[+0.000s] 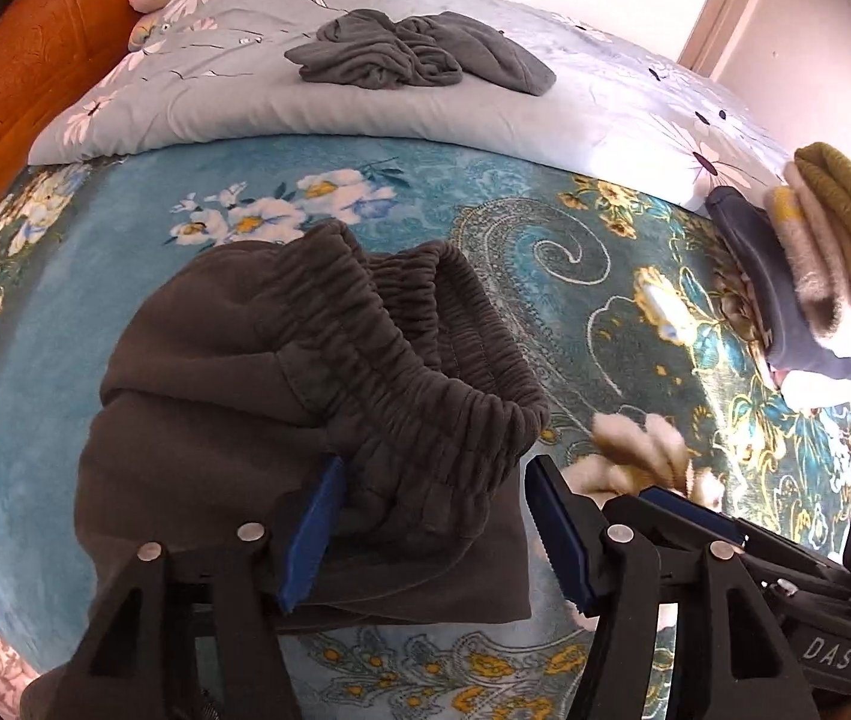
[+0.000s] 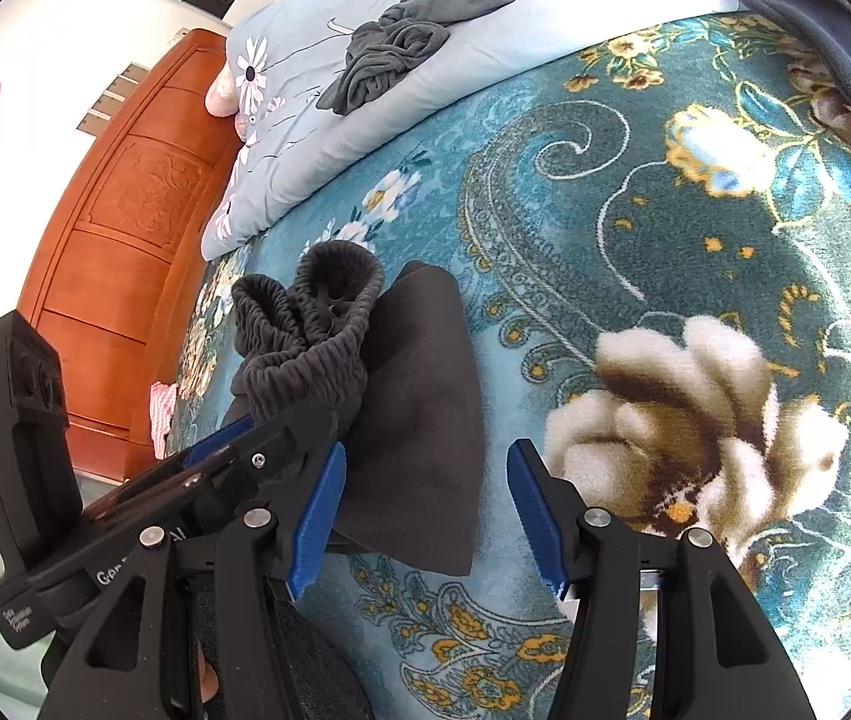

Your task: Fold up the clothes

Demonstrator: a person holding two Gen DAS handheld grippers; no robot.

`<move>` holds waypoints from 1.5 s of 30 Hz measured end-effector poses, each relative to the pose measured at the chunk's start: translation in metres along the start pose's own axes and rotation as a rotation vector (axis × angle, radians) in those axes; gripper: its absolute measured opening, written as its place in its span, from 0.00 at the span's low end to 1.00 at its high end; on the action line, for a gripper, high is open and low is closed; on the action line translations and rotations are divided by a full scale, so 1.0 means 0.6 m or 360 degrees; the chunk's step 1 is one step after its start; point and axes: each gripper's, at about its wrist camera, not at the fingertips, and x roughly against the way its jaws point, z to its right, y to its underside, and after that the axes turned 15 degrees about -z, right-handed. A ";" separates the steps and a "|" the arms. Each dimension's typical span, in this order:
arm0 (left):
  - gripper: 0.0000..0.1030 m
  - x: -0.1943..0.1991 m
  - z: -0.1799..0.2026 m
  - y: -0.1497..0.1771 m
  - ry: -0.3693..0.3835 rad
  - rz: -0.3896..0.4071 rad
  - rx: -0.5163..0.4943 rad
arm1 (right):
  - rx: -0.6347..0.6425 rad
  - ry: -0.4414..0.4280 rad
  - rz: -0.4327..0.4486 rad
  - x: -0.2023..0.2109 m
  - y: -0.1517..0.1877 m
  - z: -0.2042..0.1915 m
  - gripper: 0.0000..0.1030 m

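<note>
Left tool [image 1: 431,528] stands with its 2 blue pads parted over the dark grey trousers [image 1: 317,420], pressing on nothing; one pad touches the cloth at the 9 o'clock side while the other hangs free off the cloth's edge at 3 o'clock. Right tool [image 2: 425,516] is likewise spread, its 2 pads clear of any cloth, with bare blanket between them and the trousers' folded edge just beside its 9 o'clock pad.

Largest in view is the bed, covered by a teal blanket [image 1: 635,300] patterned with paisley swirls and cream and gold flowers. At the 12 o'clock end of the left wrist view lies a pale blue quilt [image 1: 365,108] printed with white daisies, and on it sits a crumpled grey garment [image 1: 413,51]. An orange-brown wooden headboard [image 2: 119,252] runs along the bed at 9 o'clock in the right wrist view.

The trousers lie folded on the blanket, near the middle of the left wrist view, their gathered elastic waistband [image 1: 401,324] bunched up toward 12 o'clock.

At 3 o'clock in the left wrist view a stack of folded clothes [image 1: 821,252] rests at the blanket's edge, olive on top, cream and navy beneath.
</note>
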 end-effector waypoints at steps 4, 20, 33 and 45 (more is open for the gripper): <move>0.65 0.021 -0.015 0.005 0.0125 0.0000 0.0028 | 0.0002 -0.0007 0.0006 0.004 0.000 0.002 0.56; 0.70 0.107 -0.319 0.006 0.0333 0.0252 0.0933 | 0.0003 -0.0138 0.0039 0.016 -0.035 -0.018 0.56; 0.70 0.029 -0.340 0.005 0.0420 0.0083 0.0964 | 0.0542 0.0080 -0.0162 -0.091 -0.172 -0.212 0.68; 0.70 -0.020 -0.330 -0.014 0.0137 -0.0315 0.0765 | 0.0510 0.0141 -0.0207 -0.107 -0.162 -0.196 0.25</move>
